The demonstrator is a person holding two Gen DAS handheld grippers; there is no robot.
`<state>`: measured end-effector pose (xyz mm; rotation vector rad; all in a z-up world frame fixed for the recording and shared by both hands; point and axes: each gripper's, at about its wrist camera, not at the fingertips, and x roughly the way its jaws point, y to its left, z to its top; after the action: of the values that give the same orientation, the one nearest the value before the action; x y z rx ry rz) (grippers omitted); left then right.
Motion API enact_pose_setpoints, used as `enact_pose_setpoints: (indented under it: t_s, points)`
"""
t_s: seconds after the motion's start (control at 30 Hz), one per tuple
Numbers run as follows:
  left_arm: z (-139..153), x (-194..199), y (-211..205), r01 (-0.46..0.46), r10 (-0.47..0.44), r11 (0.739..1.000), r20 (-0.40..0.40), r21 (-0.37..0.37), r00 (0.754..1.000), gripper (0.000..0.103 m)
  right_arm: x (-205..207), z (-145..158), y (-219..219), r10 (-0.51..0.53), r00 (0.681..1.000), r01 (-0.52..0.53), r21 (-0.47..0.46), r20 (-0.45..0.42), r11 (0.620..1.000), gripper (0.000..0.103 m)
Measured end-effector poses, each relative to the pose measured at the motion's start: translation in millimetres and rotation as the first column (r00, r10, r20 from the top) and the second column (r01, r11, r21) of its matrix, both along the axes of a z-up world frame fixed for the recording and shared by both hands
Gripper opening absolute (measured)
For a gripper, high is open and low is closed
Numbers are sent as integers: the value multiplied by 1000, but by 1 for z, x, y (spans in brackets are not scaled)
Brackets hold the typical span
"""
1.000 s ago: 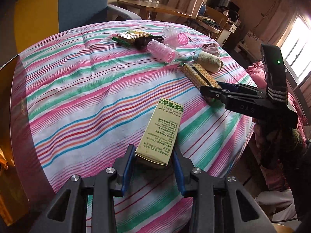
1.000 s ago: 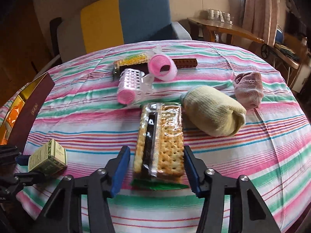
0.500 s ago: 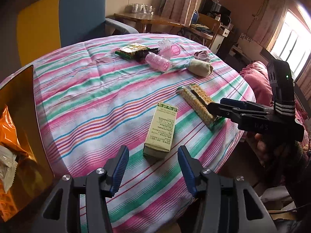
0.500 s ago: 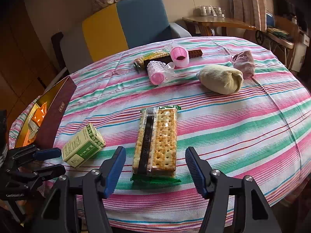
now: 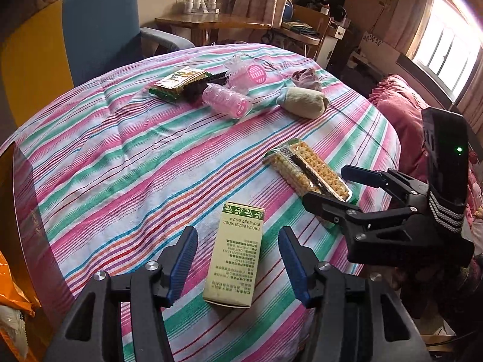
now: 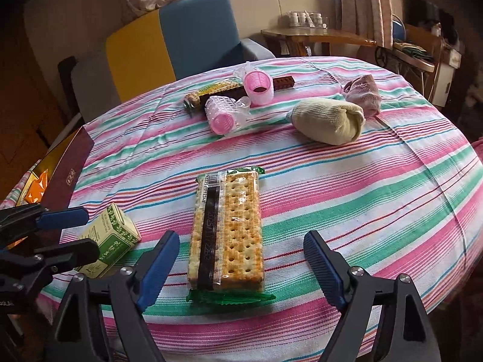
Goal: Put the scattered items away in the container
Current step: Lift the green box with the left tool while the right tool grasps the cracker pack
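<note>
grippers first: your left gripper [image 5: 238, 264] is spread wide, its blue pads on either side of the pale green box [image 5: 234, 253] without touching it; the box lies flat on the striped tablecloth [image 5: 120, 157] near the table's front edge. your right gripper [image 6: 241, 267] is also spread wide, straddling the near end of the cracker packet [image 6: 228, 232], and neither pad meets the wrapper. from your left wrist view the packet [image 5: 306, 170] lies just beyond and to the right of the box, with the right gripper [image 5: 341, 185] around its near end. from your right wrist view the box [image 6: 110, 239] sits to the left of the packet, between the left gripper's fingers [image 6: 65, 214]. the container, a dark red box [image 6: 68, 175] with an orange packet [image 6: 37, 185] inside, stands at the left edge of the table, well apart from both items. at the far side of the table you have two pink hair rollers [image 6: 222, 114], a second snack packet [image 6: 211, 90], a brown block [image 6: 283, 83], a rolled cream sock [image 6: 329, 120] and a pink sock [image 6: 363, 92] just behind it. a blue and yellow armchair [image 6: 181, 39] stands behind the table.
</note>
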<state>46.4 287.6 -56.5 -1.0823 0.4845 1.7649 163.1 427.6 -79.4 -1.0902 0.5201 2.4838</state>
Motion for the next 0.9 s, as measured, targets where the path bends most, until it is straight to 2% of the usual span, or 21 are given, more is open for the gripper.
enact_pose_setpoints:
  t_s: [0.1,0.17,0.23,0.33,0.43,0.57,0.63,0.7,0.77,0.9]
  points:
    - [-10,-5,2,-37,37,999,-6,-30,999,55,-3,-2,-3,9,1000,-9,3,-4,1000,97]
    - [-15,-9,-3,-76,77,997,8,-28,997,49,-5,-4,-5,10,1000,-10,6,-7,1000,103]
    - [-17,-13,-11,-120,121,993,15,-19,993,35,-7,-6,-9,5,1000,-5,31,4,1000,103]
    - [-19,-14,-23,-164,164,986,21,-8,986,31,-9,-5,-12,7,1000,-9,63,20,998,102]
    - [-19,-13,-34,-184,184,983,44,7,982,32,-9,-2,-6,-18,1000,17,69,11,997,95]
    - [-18,-12,-38,-184,182,983,68,19,981,34,-18,-2,-3,-5,1000,2,103,27,995,79]
    - [-18,-11,-37,-171,169,985,79,26,983,45,-24,-3,-4,10,999,-15,129,42,992,73]
    - [-18,-10,-35,-162,160,986,80,23,984,50,-26,-3,-7,18,999,-25,140,49,990,65]
    - [-18,-10,-32,-157,156,987,77,16,985,51,-26,-1,-10,22,998,-30,147,51,989,49]
    - [-18,-12,-30,-176,176,984,69,5,982,51,-18,-2,-15,20,999,-26,143,45,989,49]
